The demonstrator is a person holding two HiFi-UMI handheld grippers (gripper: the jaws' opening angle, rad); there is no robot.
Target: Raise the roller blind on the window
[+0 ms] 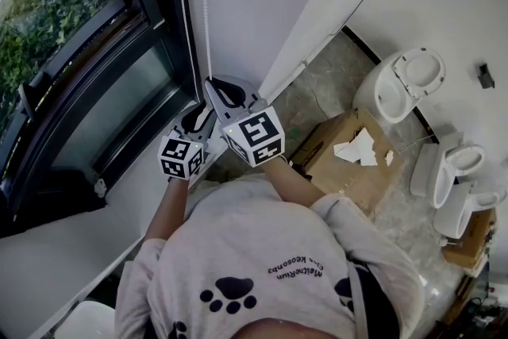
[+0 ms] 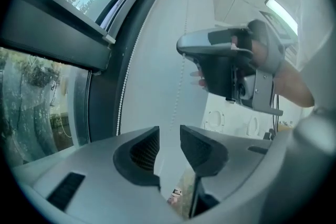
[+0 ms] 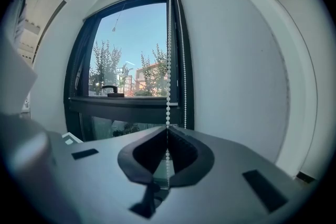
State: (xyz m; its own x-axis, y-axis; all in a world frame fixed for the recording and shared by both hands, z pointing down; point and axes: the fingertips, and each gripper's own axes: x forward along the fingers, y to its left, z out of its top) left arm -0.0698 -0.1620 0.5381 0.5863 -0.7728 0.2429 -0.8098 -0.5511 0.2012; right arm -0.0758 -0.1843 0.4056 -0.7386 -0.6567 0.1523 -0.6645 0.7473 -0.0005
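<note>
Room: white walls, a speckled stone floor [image 1: 317, 91] at upper centre of the head view, and a dark-framed window [image 1: 79, 75] filling the upper left, with greenery behind the glass.
Sill: a white ledge [image 1: 63, 250] runs along the lower left under the window.
Blind's bead chain: two white strands hang down the wall by the window's right edge. The strand [image 1: 208, 4] nearer the middle of the head view drops straight to the right gripper. The other strand [image 1: 184, 4] follows the dark frame.
Blind fabric: not made out in any view. In the right gripper view, sky, trees and a building show through the pane.
Right gripper [image 1: 218, 83]: at centre of the head view, pointing toward the wall. Its jaws are pressed together on the bead chain [image 3: 168, 60], which runs up from between the pads to the top of that frame.
Left gripper [image 1: 197, 119]: just below and left of the right one and close beside it. Its jaws stand apart, with only wall and floor seen in the gap [image 2: 169, 136].
Left gripper view: the right gripper and the hand holding it sit in the upper right, above the open jaws.
Person: grey top with dark paw prints [image 1: 262, 266] at bottom centre, both forearms reaching up the frame.
Clutter: an open cardboard box [image 1: 349, 163] at right of centre, and white toilets [image 1: 401, 83] on the floor further right.
</note>
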